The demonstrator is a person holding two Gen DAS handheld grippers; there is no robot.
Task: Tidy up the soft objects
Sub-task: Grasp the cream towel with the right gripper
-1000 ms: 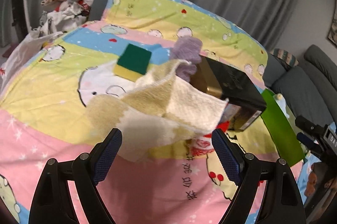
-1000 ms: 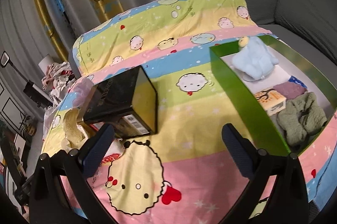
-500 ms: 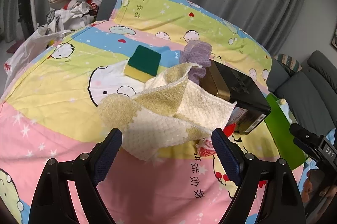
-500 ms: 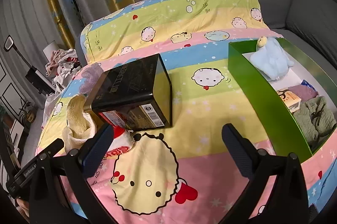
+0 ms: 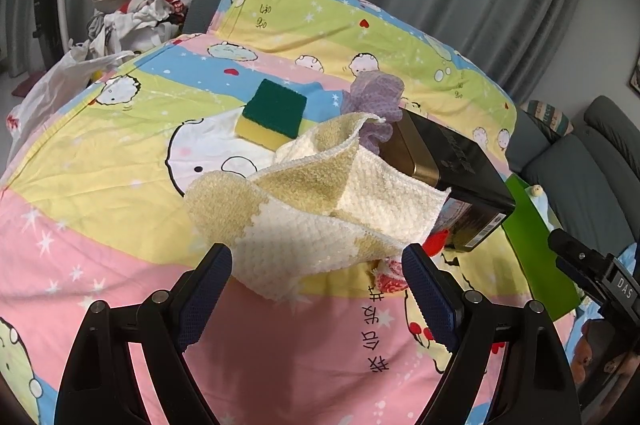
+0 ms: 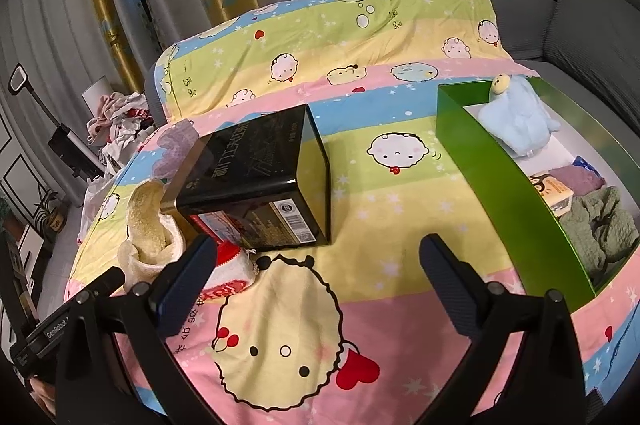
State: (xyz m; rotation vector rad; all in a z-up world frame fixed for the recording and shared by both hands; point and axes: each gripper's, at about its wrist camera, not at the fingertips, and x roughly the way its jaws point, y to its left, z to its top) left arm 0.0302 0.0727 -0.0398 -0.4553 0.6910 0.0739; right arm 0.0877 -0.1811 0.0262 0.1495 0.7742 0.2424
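A crumpled cream and yellow towel (image 5: 320, 209) lies on the cartoon bedspread just beyond my left gripper (image 5: 316, 265), which is open with its pads clear of the cloth. Behind the towel sit a green-topped yellow sponge (image 5: 274, 113) and a purple cloth (image 5: 376, 101). A red and white cloth (image 5: 394, 273) pokes out under the towel by a black box (image 5: 448, 177). My right gripper (image 6: 316, 265) is open with only bedspread between its fingers; the same towel (image 6: 150, 225) and red and white cloth (image 6: 228, 273) lie to its left.
The black box (image 6: 260, 181) lies mid-bed. A green bin (image 6: 492, 185) at the right holds a blue plush (image 6: 516, 121), a green cloth (image 6: 600, 225) and a purple cloth (image 6: 576, 179). A laundry pile (image 5: 136, 1) sits beyond the bed's left edge; a grey sofa (image 6: 580, 5) is at the right.
In the right wrist view the box and bin have slid rightward, and the left gripper's housing now shows at lower left. The left view shifted only slightly. Both grippers stay open.
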